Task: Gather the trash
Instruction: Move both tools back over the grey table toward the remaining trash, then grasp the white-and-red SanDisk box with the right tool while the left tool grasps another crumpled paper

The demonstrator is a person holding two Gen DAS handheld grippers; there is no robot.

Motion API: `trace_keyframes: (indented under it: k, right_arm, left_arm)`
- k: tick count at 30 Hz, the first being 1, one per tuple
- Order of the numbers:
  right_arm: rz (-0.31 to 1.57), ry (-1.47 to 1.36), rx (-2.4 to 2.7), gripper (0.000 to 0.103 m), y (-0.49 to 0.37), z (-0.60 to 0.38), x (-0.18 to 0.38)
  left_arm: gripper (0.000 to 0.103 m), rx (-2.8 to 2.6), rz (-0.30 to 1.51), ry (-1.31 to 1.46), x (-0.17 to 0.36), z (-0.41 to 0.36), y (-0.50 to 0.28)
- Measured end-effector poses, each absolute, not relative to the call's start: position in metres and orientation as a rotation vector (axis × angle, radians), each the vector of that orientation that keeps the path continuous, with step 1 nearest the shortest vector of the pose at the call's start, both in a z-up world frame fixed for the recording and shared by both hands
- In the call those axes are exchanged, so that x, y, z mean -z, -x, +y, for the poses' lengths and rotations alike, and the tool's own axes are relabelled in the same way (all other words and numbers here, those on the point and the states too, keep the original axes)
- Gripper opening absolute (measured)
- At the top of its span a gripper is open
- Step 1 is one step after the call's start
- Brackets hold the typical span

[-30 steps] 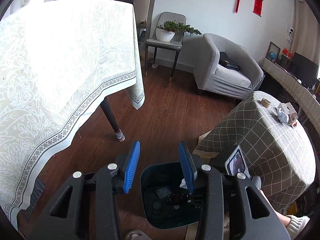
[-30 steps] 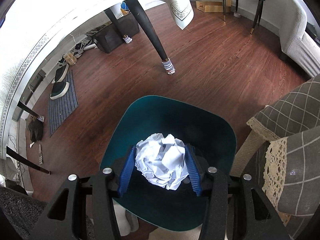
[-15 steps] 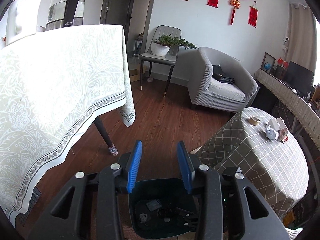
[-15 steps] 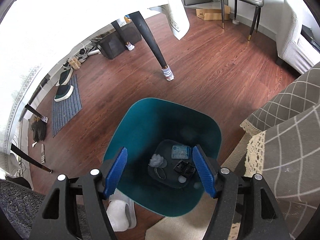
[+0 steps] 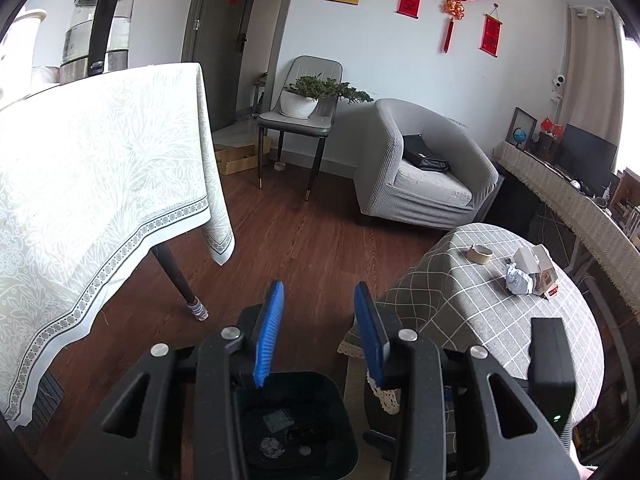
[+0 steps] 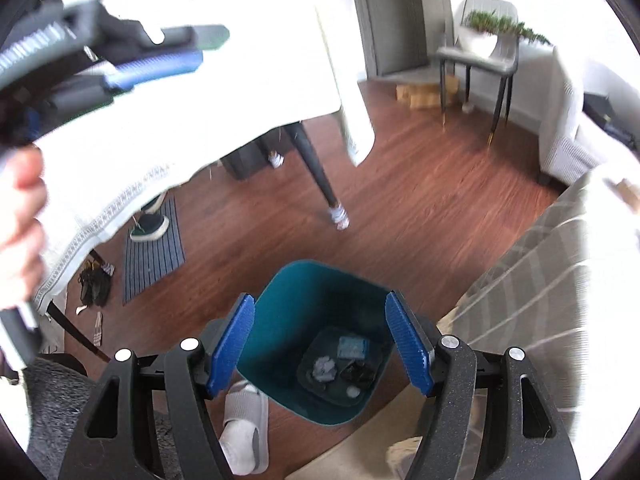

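Next, a crumpled paper ball (image 5: 517,279) on the checked desk (image 5: 460,292): light, soft, crushable; I'd pinch its middle. Left gripper (image 5: 320,332) narrow, empty; right gripper (image 6: 322,344) wide, empty over the bin (image 6: 320,320).

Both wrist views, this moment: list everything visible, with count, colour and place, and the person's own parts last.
Teal plastic trash bin: one, on the wood floor; crumpled paper and small scraps inside.
Crumpled white paper ball: one, on the round checked table.
Small white carton: one, beside that ball.
Tape roll: one, tan, same table.
Round table with grey checked cloth: one, right of the bin.
Table with pale patterned cloth: one, left.
Glass kettle: one, black handle, on it.
Grey armchair: one, by the wall.
Grey chair with potted plant: one.
Left gripper: blue pads, narrow gap, empty.
Right gripper: blue pads, open, empty, above the bin.
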State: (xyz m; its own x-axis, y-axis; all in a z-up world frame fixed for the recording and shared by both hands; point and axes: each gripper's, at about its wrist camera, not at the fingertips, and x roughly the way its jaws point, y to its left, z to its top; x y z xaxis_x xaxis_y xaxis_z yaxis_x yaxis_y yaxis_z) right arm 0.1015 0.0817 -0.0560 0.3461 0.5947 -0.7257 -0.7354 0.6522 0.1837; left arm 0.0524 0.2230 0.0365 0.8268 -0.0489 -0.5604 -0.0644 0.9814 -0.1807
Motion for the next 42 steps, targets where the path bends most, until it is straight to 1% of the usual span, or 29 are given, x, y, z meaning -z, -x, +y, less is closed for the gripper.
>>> trace_keyframes:
  k: [6,16,21,23,27,32,37,42]
  right_arm:
    - [0.777,0.150,-0.819,0.069,-0.105,0.039,0.026]
    - [0.722,0.078,-0.696,0.069,-0.124,-0.037,0.004]
    - [0.706,0.053,-0.630,0.069,-0.136,-0.074,-0.003]
    - [0.698,0.042,-0.601,0.069,-0.141,-0.089,-0.006]
    - [0.691,0.028,-0.545,0.069,-0.147,-0.117,-0.008]
    - [0.679,-0.022,-0.482,0.069,-0.162,-0.165,-0.016]
    - [0.667,-0.094,-0.436,0.069,-0.178,-0.206,-0.025]
    - [0.685,-0.214,-0.421,0.062,-0.202,-0.244,-0.020]
  left_arm:
    - [0.040,0.022,0.601,0.186,-0.034,0.197,-0.063]
    - [0.043,0.092,0.608,0.155,-0.033,0.141,-0.083]
    - [0.050,0.129,0.611,0.140,-0.031,0.114,-0.097]
    - [0.050,0.145,0.614,0.136,-0.031,0.102,-0.102]
    - [0.059,0.191,0.618,0.110,-0.030,0.077,-0.114]
    - [0.065,0.239,0.636,0.088,-0.028,0.044,-0.130]
    - [0.068,0.288,0.657,0.061,-0.024,0.013,-0.147]
    - [0.074,0.316,0.677,0.063,-0.016,-0.008,-0.165]
